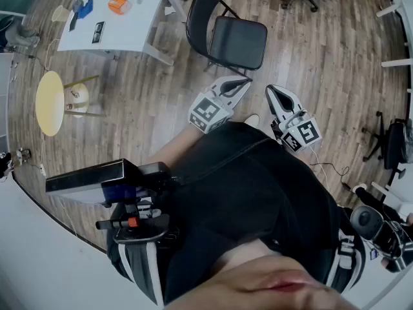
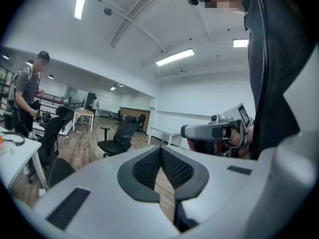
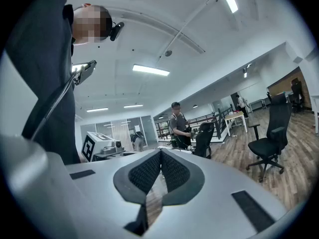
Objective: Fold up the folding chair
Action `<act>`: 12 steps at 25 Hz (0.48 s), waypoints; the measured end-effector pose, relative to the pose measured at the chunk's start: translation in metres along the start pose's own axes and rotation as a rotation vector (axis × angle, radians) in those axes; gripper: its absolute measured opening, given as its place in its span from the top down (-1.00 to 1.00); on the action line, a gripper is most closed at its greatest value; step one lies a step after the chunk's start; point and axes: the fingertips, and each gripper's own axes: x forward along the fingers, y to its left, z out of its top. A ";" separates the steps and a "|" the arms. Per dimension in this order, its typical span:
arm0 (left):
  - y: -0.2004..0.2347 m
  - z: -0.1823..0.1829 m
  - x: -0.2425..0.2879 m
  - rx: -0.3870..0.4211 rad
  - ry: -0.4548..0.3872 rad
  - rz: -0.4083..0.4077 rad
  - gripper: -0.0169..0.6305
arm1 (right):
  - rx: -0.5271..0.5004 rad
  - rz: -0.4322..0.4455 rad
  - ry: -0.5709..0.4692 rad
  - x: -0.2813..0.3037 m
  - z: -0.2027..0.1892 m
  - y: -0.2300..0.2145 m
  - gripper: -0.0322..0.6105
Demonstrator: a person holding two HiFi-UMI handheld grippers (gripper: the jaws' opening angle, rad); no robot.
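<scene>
Standing unfolded, the black folding chair (image 1: 227,39) is just beyond the clenched, empty left gripper (image 1: 241,84) and right gripper (image 1: 275,92).

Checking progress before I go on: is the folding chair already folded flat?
No, the folding chair stands unfolded, with its seat down and level.

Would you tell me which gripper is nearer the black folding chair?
Left. The left gripper sits just short of the folding chair, below its seat edge in the head view. The right gripper is farther back and off to the right.
</scene>
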 end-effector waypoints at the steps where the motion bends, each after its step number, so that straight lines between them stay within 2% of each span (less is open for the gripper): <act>1: -0.003 -0.001 -0.002 0.001 0.011 0.000 0.95 | 0.004 -0.003 0.004 -0.001 -0.003 0.003 0.87; 12: -0.018 -0.020 -0.011 -0.002 0.038 -0.035 0.94 | 0.014 -0.042 0.011 -0.011 -0.021 0.005 0.87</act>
